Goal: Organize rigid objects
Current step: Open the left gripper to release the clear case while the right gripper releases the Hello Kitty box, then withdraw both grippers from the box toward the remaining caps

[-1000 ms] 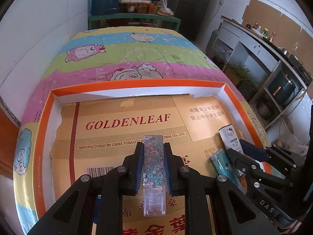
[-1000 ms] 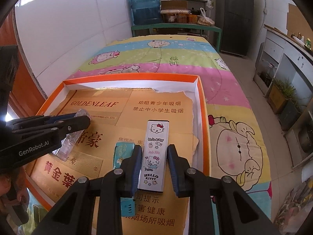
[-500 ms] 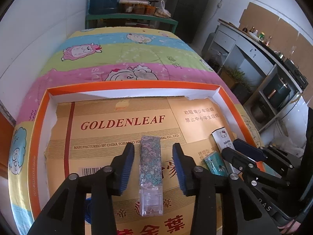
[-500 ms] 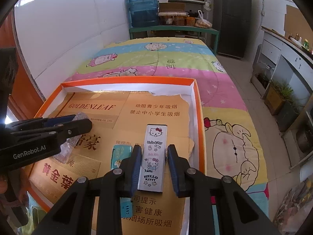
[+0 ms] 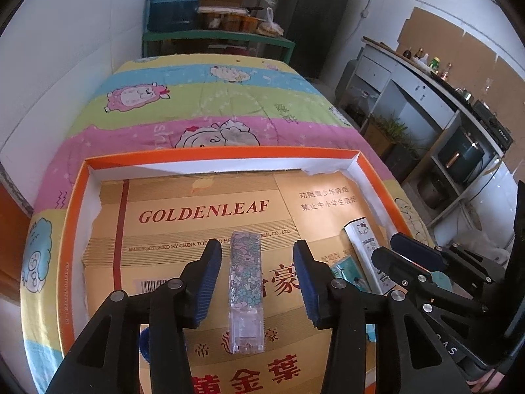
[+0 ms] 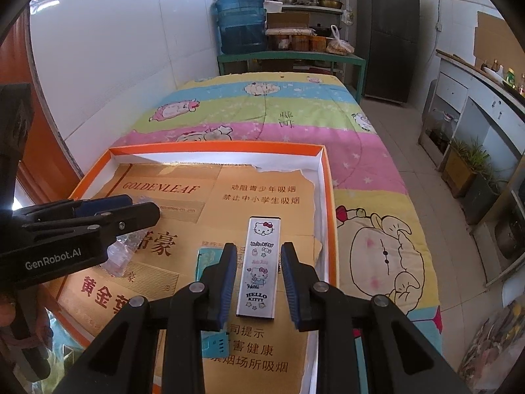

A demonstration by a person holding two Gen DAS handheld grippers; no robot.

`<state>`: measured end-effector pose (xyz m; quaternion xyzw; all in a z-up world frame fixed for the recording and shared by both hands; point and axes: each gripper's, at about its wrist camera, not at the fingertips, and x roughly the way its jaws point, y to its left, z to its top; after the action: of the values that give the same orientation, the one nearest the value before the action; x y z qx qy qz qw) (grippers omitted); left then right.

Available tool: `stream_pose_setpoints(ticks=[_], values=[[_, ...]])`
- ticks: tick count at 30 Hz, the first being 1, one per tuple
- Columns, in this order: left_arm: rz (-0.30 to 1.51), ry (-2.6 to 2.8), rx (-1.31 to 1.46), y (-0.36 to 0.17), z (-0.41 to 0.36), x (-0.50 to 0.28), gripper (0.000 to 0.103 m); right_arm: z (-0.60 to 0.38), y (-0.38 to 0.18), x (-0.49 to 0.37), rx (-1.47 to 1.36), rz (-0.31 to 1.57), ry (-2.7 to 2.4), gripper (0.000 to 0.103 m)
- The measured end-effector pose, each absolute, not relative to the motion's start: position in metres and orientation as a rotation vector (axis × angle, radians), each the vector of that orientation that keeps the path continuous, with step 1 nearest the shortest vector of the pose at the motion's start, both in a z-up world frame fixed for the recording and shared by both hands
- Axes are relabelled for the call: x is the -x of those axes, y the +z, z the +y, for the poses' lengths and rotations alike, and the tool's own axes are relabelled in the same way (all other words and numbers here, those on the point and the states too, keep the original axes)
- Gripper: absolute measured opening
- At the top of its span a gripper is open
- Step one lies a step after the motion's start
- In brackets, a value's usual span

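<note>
While opening, jaws parted to roughly mid-width: left gripper [image 5: 256, 246], straddling the floral case [image 5: 246, 282] at lower centre of the left wrist view, with a gap on both sides between pads and case, nothing gripped. Floral case flat on the cardboard liner [image 5: 203, 211], long axis running up the frame, clear end toward the bottom edge, just below the GOLDENLEAF print. Liner inside the orange box [image 5: 223, 152], box on the striped cartoon quilt [image 6: 262, 111]. Over in the right wrist view, lower centre: right gripper [image 6: 258, 249], narrowly parted, fingers either side of the Hello Kitty case [image 6: 261, 262], pads very close to its long edges. Cannot tell whether actually pressing or just flanking, so grip unconfirmed. Hello Kitty case pointing up the frame, top end past the fingertips, near the box's right wall. Teal case [image 6: 206, 259] just left of it, partly hidden behind the left finger, lying on the same liner. Same two cases also at right of the left wrist view, behind the other tool's fingers.
</note>
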<state>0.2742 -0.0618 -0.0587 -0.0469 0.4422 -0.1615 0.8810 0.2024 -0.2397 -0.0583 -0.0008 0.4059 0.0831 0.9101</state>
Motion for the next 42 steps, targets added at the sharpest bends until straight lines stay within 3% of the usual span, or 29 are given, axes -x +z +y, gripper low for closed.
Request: stream_pose_setpoints(ticks=[42], values=[[0.795,-0.237,0.079,0.001,-0.035,-0.184,0.047,-0.222,-0.009,-0.138,0.006,0.755,0.194,0.028]])
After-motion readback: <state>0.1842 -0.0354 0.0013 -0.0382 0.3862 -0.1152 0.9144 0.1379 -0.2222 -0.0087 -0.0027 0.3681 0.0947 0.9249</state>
